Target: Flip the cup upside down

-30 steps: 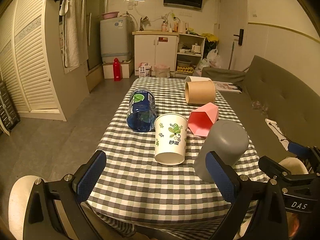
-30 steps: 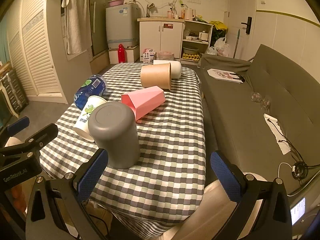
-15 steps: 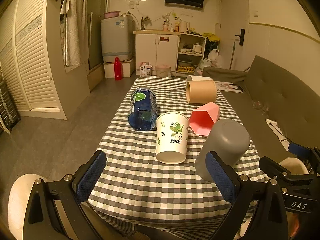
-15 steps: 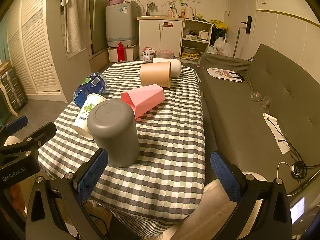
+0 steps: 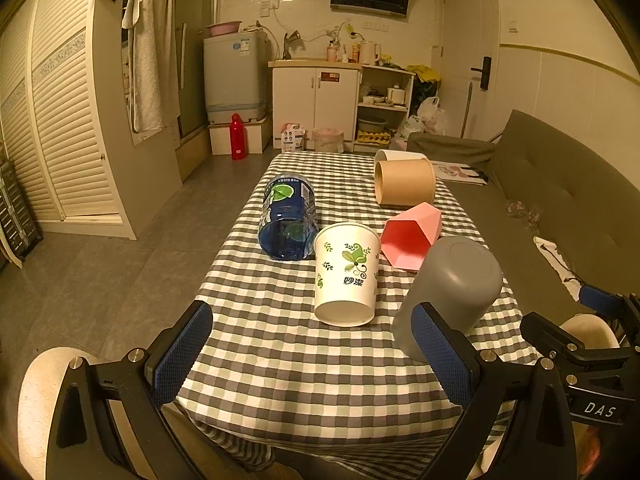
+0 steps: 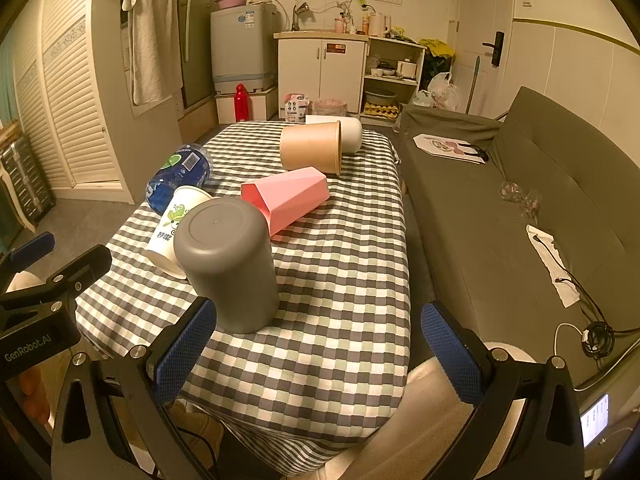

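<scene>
Home kitchenette, washing machine (image 5: pixel 234 74), sofa (image 6: pixel 540 184), checked table (image 5: pixel 280 360)

Your left wrist camera looks along the counter (image 5: pixel 280 360) from its near end, facing the kitchen; your right wrist camera sits at the near right corner, angled toward the sofa (image 6: pixel 500 220); both stand close and share the grey cup (image 5: pixel 452 292) (image 6: pixel 228 264) and the cups behind it.

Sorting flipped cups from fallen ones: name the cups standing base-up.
Two stand mouth-down: the grey cup and the white leaf-print paper cup. The pink cup, brown cup and blue cup lie sideways.
</scene>
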### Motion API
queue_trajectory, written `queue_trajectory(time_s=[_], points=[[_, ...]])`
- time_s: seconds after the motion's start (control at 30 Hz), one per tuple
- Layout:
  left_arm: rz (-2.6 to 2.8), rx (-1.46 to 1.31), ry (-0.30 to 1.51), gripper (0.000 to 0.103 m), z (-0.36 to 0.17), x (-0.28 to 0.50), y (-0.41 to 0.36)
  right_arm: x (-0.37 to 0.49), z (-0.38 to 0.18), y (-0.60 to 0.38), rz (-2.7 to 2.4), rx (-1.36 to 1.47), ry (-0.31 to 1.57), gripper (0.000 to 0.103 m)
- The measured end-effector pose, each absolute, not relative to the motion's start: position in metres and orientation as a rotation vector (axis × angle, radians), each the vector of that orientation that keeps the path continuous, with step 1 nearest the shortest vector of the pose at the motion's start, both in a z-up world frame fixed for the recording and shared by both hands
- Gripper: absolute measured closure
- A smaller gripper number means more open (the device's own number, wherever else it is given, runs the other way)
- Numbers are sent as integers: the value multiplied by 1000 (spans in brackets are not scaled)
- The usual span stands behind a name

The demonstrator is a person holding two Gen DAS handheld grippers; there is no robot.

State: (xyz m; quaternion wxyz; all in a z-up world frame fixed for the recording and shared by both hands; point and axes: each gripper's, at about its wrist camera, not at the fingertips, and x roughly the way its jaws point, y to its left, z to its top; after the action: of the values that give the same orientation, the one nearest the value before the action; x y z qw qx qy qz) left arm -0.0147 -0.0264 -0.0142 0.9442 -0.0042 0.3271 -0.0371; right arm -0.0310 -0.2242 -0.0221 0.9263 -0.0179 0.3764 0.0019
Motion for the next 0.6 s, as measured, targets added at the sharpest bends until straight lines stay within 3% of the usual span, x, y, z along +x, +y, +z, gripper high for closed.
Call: queue_trajectory(time_s=[0.6], points=[[-74, -7, 667, 1, -15, -15, -25, -31, -25, -224, 3, -42, 777, 0]])
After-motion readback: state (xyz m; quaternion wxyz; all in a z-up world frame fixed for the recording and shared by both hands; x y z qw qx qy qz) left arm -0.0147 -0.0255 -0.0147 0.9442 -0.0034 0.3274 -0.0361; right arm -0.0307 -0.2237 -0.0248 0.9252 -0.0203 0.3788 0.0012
